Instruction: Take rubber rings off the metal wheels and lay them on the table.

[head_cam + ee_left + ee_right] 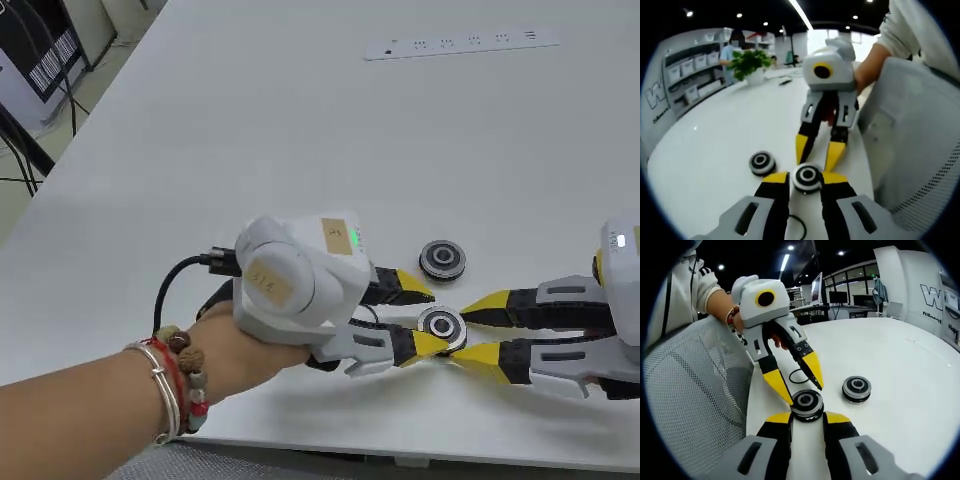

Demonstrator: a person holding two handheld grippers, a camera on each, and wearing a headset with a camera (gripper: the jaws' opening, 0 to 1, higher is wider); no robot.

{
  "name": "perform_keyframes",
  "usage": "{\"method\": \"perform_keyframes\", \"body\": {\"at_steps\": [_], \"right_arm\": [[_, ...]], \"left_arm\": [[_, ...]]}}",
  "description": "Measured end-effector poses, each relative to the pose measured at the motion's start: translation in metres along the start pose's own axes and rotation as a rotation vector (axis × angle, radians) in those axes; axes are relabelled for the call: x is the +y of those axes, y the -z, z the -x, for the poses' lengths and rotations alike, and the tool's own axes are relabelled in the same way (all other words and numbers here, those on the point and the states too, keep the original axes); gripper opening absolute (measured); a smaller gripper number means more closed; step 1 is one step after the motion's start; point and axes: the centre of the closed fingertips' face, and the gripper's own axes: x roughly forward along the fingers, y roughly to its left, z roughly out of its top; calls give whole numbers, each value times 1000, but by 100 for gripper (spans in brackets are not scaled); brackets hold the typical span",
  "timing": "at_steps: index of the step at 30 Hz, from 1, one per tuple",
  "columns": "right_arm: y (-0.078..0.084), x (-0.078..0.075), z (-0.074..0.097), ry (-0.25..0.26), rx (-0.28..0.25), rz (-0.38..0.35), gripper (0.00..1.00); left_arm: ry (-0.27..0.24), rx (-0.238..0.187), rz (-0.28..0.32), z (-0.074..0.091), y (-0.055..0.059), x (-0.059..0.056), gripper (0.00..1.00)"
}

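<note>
A metal wheel (441, 327) with a black rubber ring lies near the table's front edge. It sits between the yellow tips of both grippers, which point at each other. My right gripper (462, 335) comes in from the right, and its jaws press the wheel's (807, 405) two sides. From the left comes my left gripper (428, 318), held in a hand. Its jaws are spread, one tip against the wheel (807, 177) and the other just off it. A second wheel (442, 259) with its ring on lies a little farther back. One loose rubber ring (800, 376) lies on the table under the left gripper.
A white power strip (462, 44) lies at the table's far side. The table's front edge (400, 455) runs close below the grippers. A mesh chair back (695, 405) stands beside the table. A cable (175, 285) trails from the left gripper.
</note>
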Motion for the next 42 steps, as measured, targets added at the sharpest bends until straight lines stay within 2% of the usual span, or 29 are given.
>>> {"method": "perform_keyframes", "body": {"at_steps": [2,4,5,6,11,12,14,15,16,22,24,27,31,34,35,39,42], "right_arm": [[1,-1,0,0,0,-8,19],[1,-1,0,3,0,-3,18],[2,-3,0,6,5,5,17],[3,-3,0,6,7,6,16],[4,-5,2,10,13,8,14],[4,-5,2,11,14,7,12],[3,-6,5,14,9,22,0],[4,-14,6,53,2,17,0],[4,-10,6,24,-5,-21,0],[3,-12,6,47,5,-112,0],[1,-11,7,47,-4,-182,0],[-2,-15,11,57,-28,-218,0],[-7,-11,12,41,-71,-337,0],[-16,-8,14,-1,-134,-456,0],[-12,-10,15,11,-115,-445,0],[-17,-4,14,9,-114,-407,0],[-17,-3,13,1,-111,-406,0]], "left_arm": [[-2,14,-17,-1,2,0,20],[18,2,-27,-1,1,-4,15],[28,5,-35,-2,2,-6,15],[12,3,-44,-2,3,-5,15],[11,-1,-25,-2,4,-3,15],[8,-2,-30,-2,4,-2,15],[5,-5,-24,-1,5,-2,15],[5,-7,-23,-2,5,-2,15],[0,-9,-32,-1,5,-2,14],[-2,-13,-39,0,5,-1,14],[-3,-12,-45,0,5,-1,14],[-4,-13,-45,0,5,0,14],[-6,-20,-42,1,5,-1,14],[-6,-23,-42,1,4,-1,14],[-7,-26,-37,1,4,-1,14],[-9,-26,-35,1,4,-1,14],[-9,-28,-34,1,4,-1,14]]}}
